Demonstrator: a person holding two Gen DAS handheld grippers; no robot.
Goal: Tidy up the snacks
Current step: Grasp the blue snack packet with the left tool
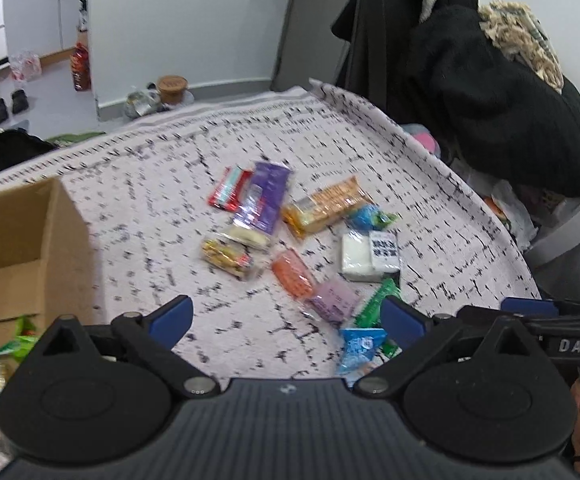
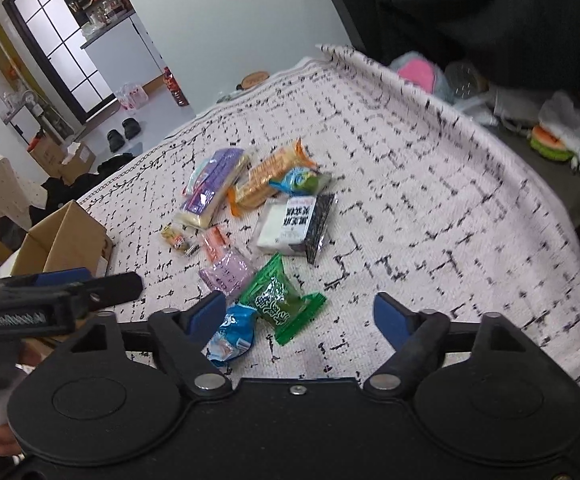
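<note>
White cloth (image 2: 429,200) with black flecks covers the table, and the snack packets (image 1: 290,240) lie scattered near its middle. Nearest the front edge, a green packet (image 2: 278,304) and a blue packet (image 2: 230,336) sit between the right gripper's (image 2: 299,314) parted jaws, untouched. Left gripper (image 1: 286,318) hangs wide and empty. Cardboard box (image 1: 18,248) stands at the left edge.

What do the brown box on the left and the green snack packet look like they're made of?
The box looks like matte brown corrugated cardboard, with folded flaps. The green packet seems to be glossy plastic film: it shines and has crimped ends.
</note>
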